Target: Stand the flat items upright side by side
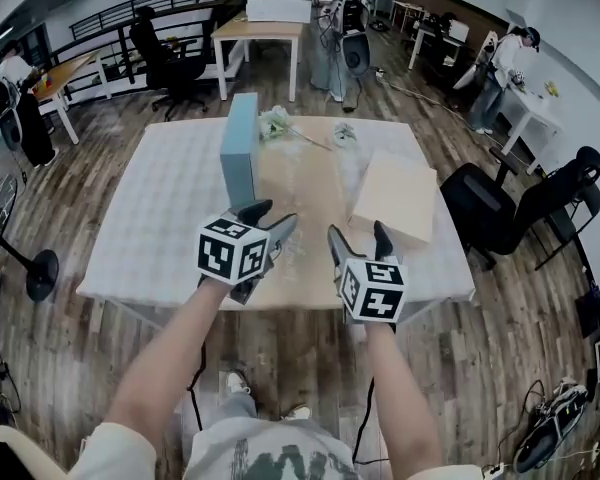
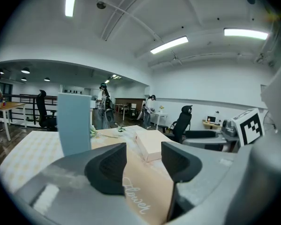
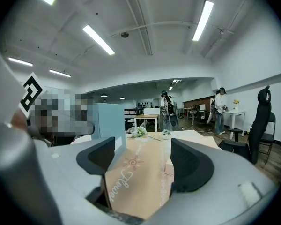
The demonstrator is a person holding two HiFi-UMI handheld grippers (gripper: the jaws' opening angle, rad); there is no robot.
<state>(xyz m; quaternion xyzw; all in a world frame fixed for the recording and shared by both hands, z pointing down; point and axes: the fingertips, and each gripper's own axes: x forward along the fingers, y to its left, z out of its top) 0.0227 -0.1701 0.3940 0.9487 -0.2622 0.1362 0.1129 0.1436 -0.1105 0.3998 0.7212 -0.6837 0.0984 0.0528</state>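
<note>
A light blue flat box [image 1: 240,148] stands upright on the table, left of centre. A beige flat box [image 1: 395,196] lies flat on the right side. Both grippers hover over the near table edge, apart from both boxes. My left gripper [image 1: 270,220] is open and empty, just in front of the blue box. My right gripper [image 1: 360,238] is open and empty too, near the beige box's front left corner. The left gripper view has the blue box [image 2: 75,123] ahead on the left and the beige box [image 2: 152,142] ahead between the open jaws [image 2: 143,165]. The right gripper view shows the blue box [image 3: 107,118] beyond its open jaws [image 3: 143,161].
A brown paper sheet [image 1: 300,183] printed "Flower" runs down the white quilted tablecloth [image 1: 165,208]. Loose flowers [image 1: 277,123] lie at the far edge. A black office chair [image 1: 500,208] stands right of the table. Desks, chairs and people fill the room behind.
</note>
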